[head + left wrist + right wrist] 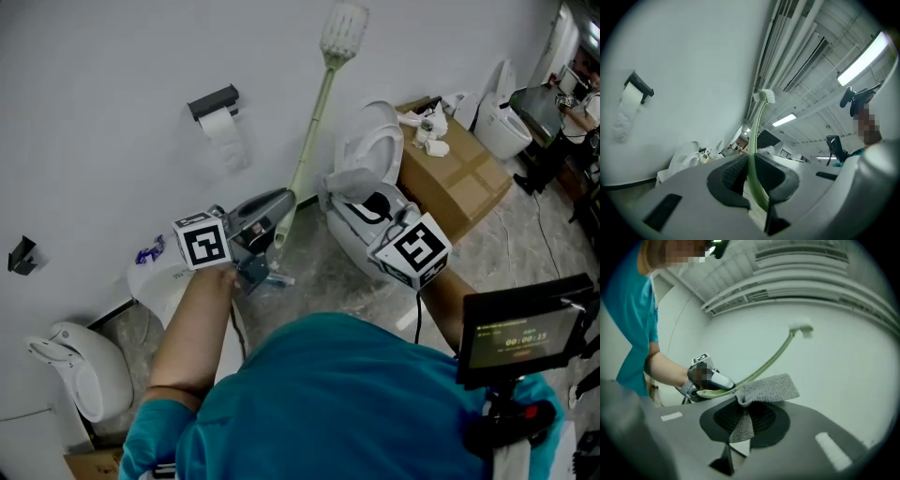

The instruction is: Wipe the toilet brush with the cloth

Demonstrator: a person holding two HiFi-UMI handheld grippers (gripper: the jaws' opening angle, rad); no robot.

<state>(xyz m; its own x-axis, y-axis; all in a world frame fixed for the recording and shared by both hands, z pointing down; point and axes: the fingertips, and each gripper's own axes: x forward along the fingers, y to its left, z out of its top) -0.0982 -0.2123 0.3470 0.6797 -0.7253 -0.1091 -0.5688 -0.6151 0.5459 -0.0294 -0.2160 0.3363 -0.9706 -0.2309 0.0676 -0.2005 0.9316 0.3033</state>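
Left tongs (751, 183) narrow, clamped on the low end of the toilet brush (314, 131) handle. Brush sticks up and far, head high against the wall (112, 56). Right tongs (739, 420) pinched on the cloth (768, 387): grey, soft, floppy, free flap at the handle just beside my left tongs. Handle looks thin, light, bendy, probably slick plastic; I'd wrap the cloth round the shaft. Toilet (370, 155) right of brush, cardboard box (464, 178) further right, paper roll (223, 122) left on the wall; shaft looks unobstructed.
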